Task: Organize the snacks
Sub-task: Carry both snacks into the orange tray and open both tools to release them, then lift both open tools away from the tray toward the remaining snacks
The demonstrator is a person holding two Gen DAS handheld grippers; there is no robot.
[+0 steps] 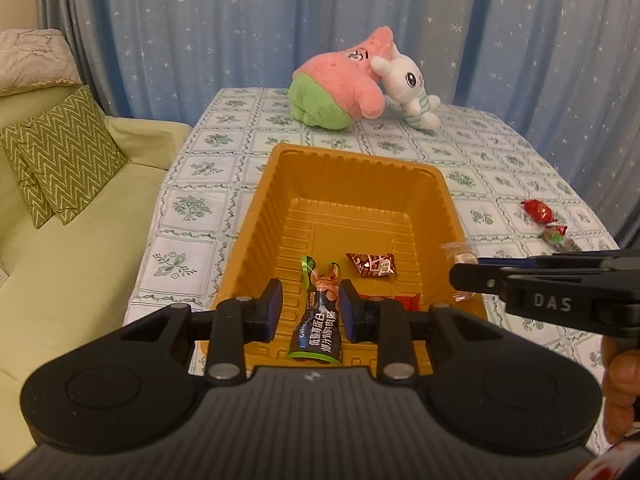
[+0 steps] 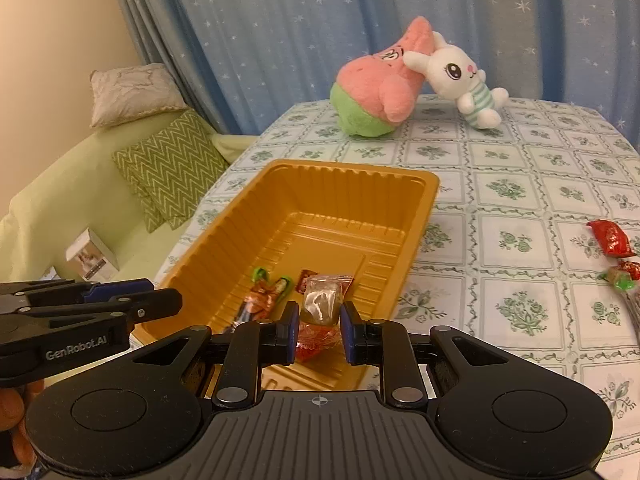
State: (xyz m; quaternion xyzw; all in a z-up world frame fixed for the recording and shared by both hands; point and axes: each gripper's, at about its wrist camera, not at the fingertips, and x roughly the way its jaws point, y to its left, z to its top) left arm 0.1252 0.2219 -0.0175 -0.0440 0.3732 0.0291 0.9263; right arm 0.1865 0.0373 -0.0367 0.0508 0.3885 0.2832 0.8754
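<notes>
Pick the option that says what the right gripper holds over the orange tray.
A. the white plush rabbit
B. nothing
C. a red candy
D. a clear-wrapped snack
D: in the right wrist view, the right gripper has its fingers closed on a clear-wrapped snack above the orange tray, while the red candy lies on the table.
</notes>
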